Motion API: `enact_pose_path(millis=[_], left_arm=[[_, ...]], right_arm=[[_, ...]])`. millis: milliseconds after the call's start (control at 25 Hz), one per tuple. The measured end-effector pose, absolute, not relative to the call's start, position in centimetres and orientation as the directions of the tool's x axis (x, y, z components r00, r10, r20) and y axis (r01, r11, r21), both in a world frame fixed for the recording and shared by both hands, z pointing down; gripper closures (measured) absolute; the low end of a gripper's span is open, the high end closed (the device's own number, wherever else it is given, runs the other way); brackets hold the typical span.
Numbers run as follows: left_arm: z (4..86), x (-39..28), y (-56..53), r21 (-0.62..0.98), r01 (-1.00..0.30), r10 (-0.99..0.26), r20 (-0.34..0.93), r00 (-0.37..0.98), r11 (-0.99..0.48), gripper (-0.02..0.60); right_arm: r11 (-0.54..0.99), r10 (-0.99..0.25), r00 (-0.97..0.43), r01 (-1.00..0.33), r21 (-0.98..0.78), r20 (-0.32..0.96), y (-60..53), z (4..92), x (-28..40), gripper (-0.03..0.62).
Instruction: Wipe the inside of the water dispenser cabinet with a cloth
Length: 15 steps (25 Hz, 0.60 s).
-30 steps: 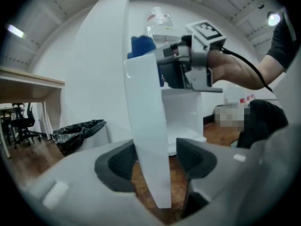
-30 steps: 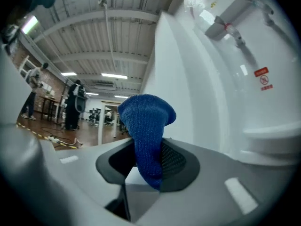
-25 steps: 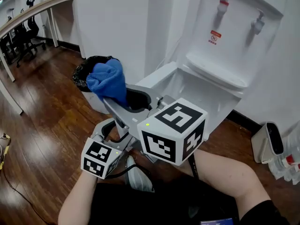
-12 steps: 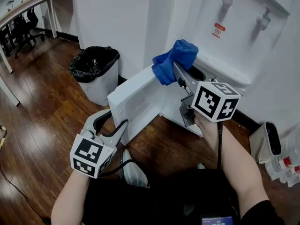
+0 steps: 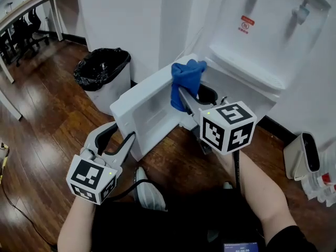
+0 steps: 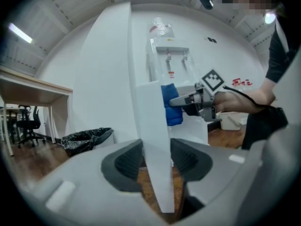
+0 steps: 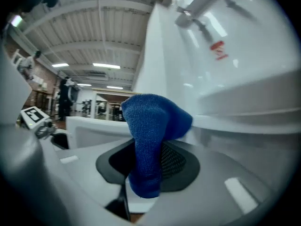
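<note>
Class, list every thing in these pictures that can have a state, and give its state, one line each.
cabinet door, swung open, its edge gripped.
left gripper, fingers have just been closing, now clamped on the cabinet door.
right gripper, shut on the blue cloth.
blue cloth, bunched, held beside the open cabinet door.
bin, uncovered, lined with a black bag.

Office space. Long desk (image 5: 37,3) with black swivel chairs (image 6: 26,125), wood-plank floor (image 5: 42,135). White water dispenser (image 5: 262,35) by the wall, black-lined bin (image 5: 102,75) beside it, strip lights (image 7: 103,66) overhead.
</note>
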<state>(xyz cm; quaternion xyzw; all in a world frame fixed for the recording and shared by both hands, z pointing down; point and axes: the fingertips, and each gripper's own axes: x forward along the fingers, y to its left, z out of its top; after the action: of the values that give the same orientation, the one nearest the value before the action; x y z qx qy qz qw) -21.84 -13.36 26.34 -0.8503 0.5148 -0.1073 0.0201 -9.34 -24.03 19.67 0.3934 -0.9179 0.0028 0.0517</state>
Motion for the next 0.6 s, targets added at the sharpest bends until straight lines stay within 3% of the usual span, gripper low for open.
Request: enact_pose_path(millis=[200, 280, 400, 600], left_arm=[[26.1, -22.4, -13.8, -0.140, -0.884, -0.892, 0.150, 0.427, -0.447, 0.396], [26.1, -22.6, -13.9, -0.140, -0.890, -0.898, 0.148, 0.415, -0.435, 0.396], [26.3, -22.9, -14.2, -0.145, -0.894, -0.903, 0.143, 0.405, -0.424, 0.396], [25.7, -22.7, -14.2, -0.134, -0.901, -0.907, 0.154, 0.392, -0.412, 0.394]], right_arm=[[0.938, -0.346, -0.930, -0.341, 0.064, 0.123, -11.8, 19.4, -19.6, 0.465], [0.956, -0.292, -0.949, -0.286, 0.066, 0.114, -10.3, 19.5, -21.0, 0.464], [0.940, -0.336, -0.939, -0.340, -0.038, 0.076, -14.2, 20.2, -18.8, 0.465], [0.722, -0.685, -0.728, -0.684, -0.098, 0.036, -26.2, 21.2, -9.0, 0.465]])
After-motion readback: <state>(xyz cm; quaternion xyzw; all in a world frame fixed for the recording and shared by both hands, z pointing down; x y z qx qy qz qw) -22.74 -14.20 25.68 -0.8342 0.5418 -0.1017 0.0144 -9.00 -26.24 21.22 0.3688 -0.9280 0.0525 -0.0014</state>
